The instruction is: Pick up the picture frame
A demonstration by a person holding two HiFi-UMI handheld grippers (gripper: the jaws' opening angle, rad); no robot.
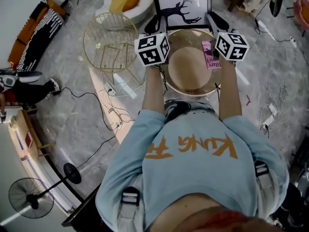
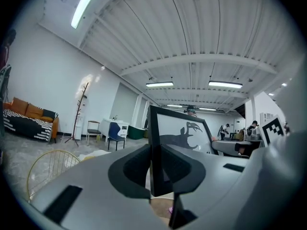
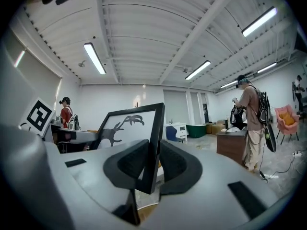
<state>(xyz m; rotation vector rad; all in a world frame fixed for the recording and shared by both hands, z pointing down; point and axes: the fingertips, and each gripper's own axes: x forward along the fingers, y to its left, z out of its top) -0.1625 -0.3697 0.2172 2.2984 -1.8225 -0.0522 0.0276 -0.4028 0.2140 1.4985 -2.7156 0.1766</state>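
Head view: the picture frame (image 1: 182,8) is seen upright in the air past the far rim of the round surface (image 1: 189,89). It is pinched at its two side rails by the left tongs (image 1: 155,24) and the right tongs (image 1: 216,21). A pink book (image 1: 211,55) is noted lying on the surface. Left gripper view: the frame (image 2: 178,134) is met edge-on, and its black rail is clamped between the pads of the left tongs (image 2: 156,167). The jaws are stopped part-way by the rail's thickness, and nothing else is held. Right gripper view: the opposite rail of the frame (image 3: 128,127) is gripped likewise by the right tongs (image 3: 151,164), with the pads pressed on front and back. Handling, as judged: the frame is taken to be stiff and light. Its smooth moulding is likely to be slippery, and its face is probably glazed and so fragile. A hold low on both side rails is thought soundest, with the two sides kept level so that no twist is put through the corners.
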